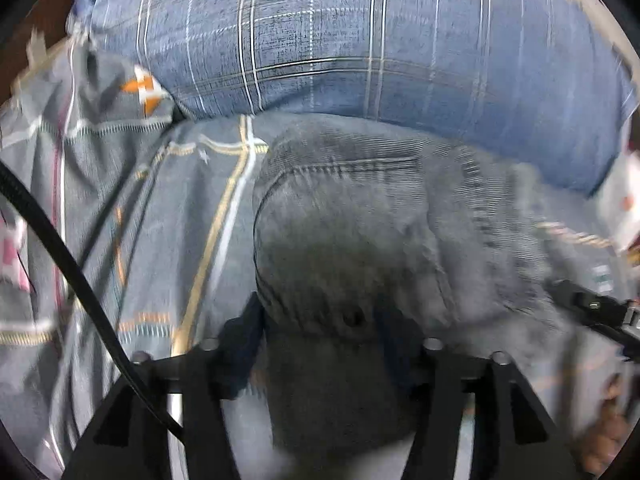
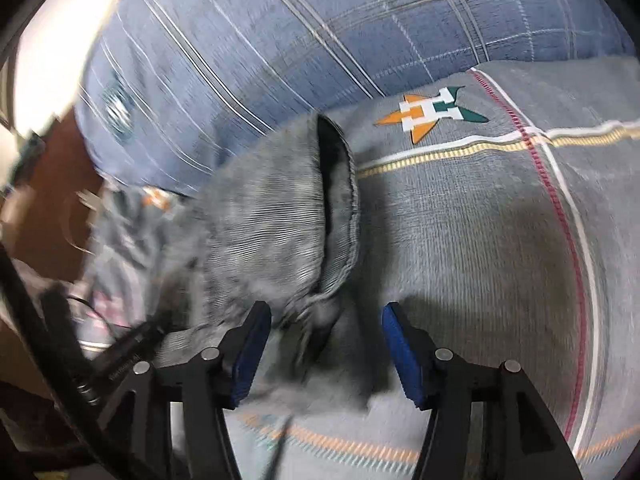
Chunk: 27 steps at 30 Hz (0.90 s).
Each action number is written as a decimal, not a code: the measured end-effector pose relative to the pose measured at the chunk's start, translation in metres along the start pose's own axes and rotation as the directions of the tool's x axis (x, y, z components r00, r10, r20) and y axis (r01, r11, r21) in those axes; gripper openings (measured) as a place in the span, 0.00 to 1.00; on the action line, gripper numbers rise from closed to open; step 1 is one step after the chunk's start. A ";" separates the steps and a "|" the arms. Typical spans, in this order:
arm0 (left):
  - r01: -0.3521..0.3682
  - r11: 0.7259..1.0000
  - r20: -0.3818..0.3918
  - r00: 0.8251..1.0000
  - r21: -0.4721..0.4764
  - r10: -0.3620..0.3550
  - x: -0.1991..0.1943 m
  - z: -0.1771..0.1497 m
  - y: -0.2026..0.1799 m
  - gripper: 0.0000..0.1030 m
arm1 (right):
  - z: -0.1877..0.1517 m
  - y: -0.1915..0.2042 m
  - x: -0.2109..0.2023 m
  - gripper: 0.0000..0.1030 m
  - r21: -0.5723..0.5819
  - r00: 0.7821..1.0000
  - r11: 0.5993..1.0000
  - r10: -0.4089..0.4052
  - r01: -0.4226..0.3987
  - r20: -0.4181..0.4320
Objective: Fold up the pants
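My grey corduroy pants (image 1: 360,240) lie bunched on the bed, on the grey bedsheet with yellow and white stripes (image 2: 480,240), right up against the blue plaid pillow (image 1: 340,40). My left gripper (image 1: 324,344) stands wide, with a fold of the fabric, a button on it, bulging between its fingers, though the pads don't seem to pinch it. My right gripper (image 2: 326,344) is spread just as wide over the open hem (image 2: 340,200) of one leg, cloth lying loose between the blue pads (image 2: 400,352).

I judge this cloth soft and limp but fairly thick: it will sag and drag rather than hold a shape, and ribbed corduroy should grip well. The stitched hem and the waistband seam look like the firmest places to pinch, taking both layers together.
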<state>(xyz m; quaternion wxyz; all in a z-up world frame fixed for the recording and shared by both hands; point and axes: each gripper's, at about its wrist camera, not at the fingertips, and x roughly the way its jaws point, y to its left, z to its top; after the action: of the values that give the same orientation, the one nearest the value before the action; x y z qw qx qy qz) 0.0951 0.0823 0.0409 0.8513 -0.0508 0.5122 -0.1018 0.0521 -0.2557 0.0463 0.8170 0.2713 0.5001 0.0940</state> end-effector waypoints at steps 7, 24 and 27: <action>0.148 0.979 0.024 0.989 -0.140 -0.146 -0.029 -0.039 0.024 0.71 | -0.013 0.018 -0.043 0.56 -0.069 0.993 0.994 0.088 -0.082 0.080; 0.033 0.998 0.032 0.999 -0.053 -0.031 -0.009 -0.039 0.013 0.21 | -0.026 0.041 -0.031 0.09 -0.173 1.000 0.985 -0.021 0.024 0.021; -0.062 0.998 0.055 0.997 0.024 0.061 -0.004 -0.044 -0.001 0.22 | -0.032 0.033 0.002 0.09 -0.177 0.992 0.978 -0.119 0.111 -0.036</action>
<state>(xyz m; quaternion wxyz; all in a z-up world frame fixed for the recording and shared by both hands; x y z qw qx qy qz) 0.0539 0.0826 0.0241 0.8682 -0.0269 0.4889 -0.0805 0.0292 -0.2166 0.0516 0.8298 0.1672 0.5236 0.0963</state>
